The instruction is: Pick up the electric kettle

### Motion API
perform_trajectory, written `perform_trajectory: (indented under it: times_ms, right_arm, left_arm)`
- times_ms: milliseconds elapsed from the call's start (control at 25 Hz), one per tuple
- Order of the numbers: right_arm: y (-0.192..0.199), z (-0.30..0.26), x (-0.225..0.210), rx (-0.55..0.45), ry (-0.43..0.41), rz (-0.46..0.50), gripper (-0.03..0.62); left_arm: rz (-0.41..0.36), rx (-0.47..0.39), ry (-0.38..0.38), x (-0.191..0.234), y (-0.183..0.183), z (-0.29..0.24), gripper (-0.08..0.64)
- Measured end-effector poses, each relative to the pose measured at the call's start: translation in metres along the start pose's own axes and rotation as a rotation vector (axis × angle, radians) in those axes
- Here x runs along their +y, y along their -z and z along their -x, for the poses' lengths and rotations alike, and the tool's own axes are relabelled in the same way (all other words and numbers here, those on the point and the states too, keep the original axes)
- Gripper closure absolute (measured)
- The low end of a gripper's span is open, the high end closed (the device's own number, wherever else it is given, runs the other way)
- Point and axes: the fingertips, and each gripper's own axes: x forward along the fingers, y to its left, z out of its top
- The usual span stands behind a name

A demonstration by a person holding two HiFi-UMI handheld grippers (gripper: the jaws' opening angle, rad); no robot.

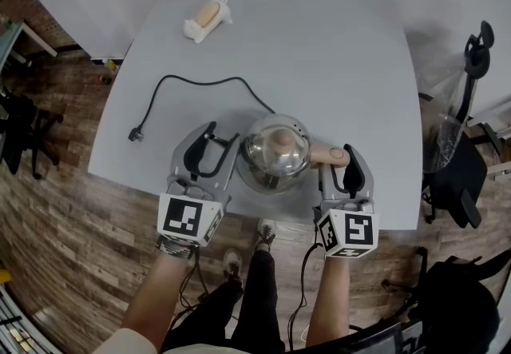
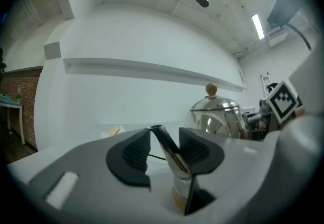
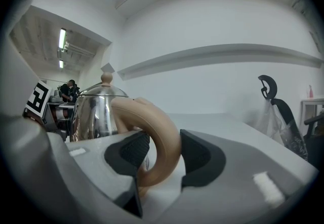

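Your left claw point(image 2: 164, 138) comes first, at the left, held level. Its jaws are spread, and the steel spout point(image 2: 169, 151) of the electric kettle point(image 1: 275, 154) stands between the black pads. The spout leans toward the right-hand pad with a clear gap on its other side, so nothing is pinched there. At centre, the kettle rests on the grey counter point(image 1: 319, 49), close to the near edge, with a tan lid knob point(image 1: 281, 137) on its domed top. To the right, your right claw point(image 3: 165, 139) has its jaws around the tan loop handle point(image 3: 163, 134), and both pads appear to press against it.

By my judgement the task is partly done. The reach is finished and the handle looks gripped, but the kettle has not yet left the counter. The lift remains, and the left claw would need to close if you want the spout steadied.

Only the head view shows the layout: the black power cord point(image 1: 192, 82) runs left from the kettle to a loose plug, and a small cream object point(image 1: 206, 18) lies at the far side. Only the two gripper views show how the pads meet spout and handle; from above those contacts are hidden.
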Motion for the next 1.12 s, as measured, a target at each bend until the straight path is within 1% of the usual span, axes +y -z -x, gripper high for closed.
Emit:
perform_trajectory:
  times_ms: [240, 600, 760, 1120]
  right_arm:
    - [0.0013, -0.0007, 0.0002, 0.02, 0.007, 0.015, 0.408]
    - [0.0025, -0.0016, -0.001, 0.045, 0.034, 0.047, 0.423]
    - [0.0037, -0.0007, -0.0014, 0.048, 0.043, 0.056, 0.428]
    - [0.0049, -0.0015, -0.0016, 0.058, 0.043, 0.065, 0.431]
  left_arm:
    - [-0.003, 0.007, -0.002, -0.0018, 0.0008, -0.0007, 0.394]
    - [0.027, 0.033, -0.004, -0.0014, 0.0031, -0.0016, 0.402]
    - [0.027, 0.021, -0.006, -0.0018, 0.0023, -0.0015, 0.403]
    - [0.067, 0.027, -0.002, -0.0011, 0.0049, -0.0024, 0.411]
